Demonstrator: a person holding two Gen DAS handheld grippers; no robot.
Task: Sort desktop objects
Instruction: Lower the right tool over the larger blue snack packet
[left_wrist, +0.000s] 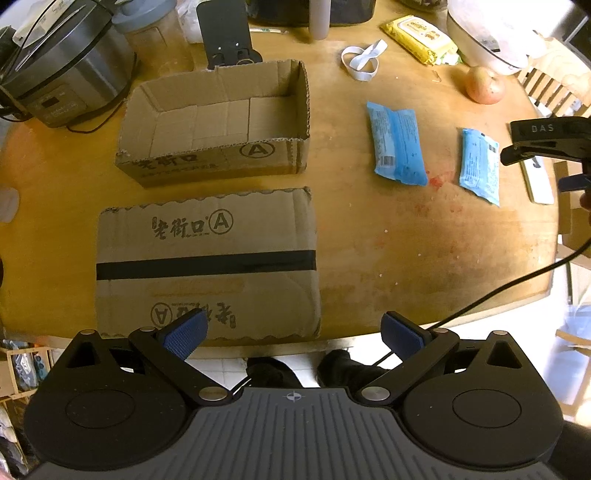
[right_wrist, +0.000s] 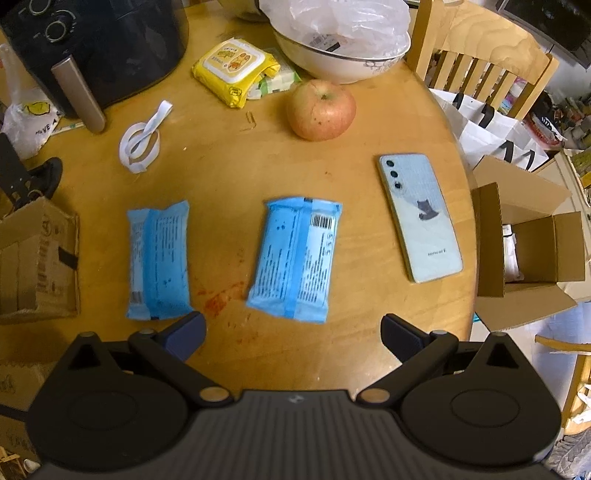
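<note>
- Left view, upper left of frame: the open box (left_wrist: 218, 122) sits with its mouth up and nothing visible inside, probably placed there as the bin for sorted items.
- Below it, lower left: the lid (left_wrist: 207, 262), a taped flap of cardboard, lies flat beside the box, leaving the mouth free.
- Bottom of that frame: the left gripper (left_wrist: 293, 334) hangs over the table's near edge, fingers spread wide and holding nothing.
- Right view, centre left: one blue pack (right_wrist: 159, 262) lies flat, label side up, apart from the box.
- Centre: a second pack (right_wrist: 295, 258) lies just ahead of the right gripper (right_wrist: 293, 332), whose fingers are also wide and empty; it looks lined up for this pack.
- Right of frame: the phone (right_wrist: 421, 218) lies face down near the table edge.
- Both packs and the phone lie outside the box, so the sorting looks unfinished.
</note>
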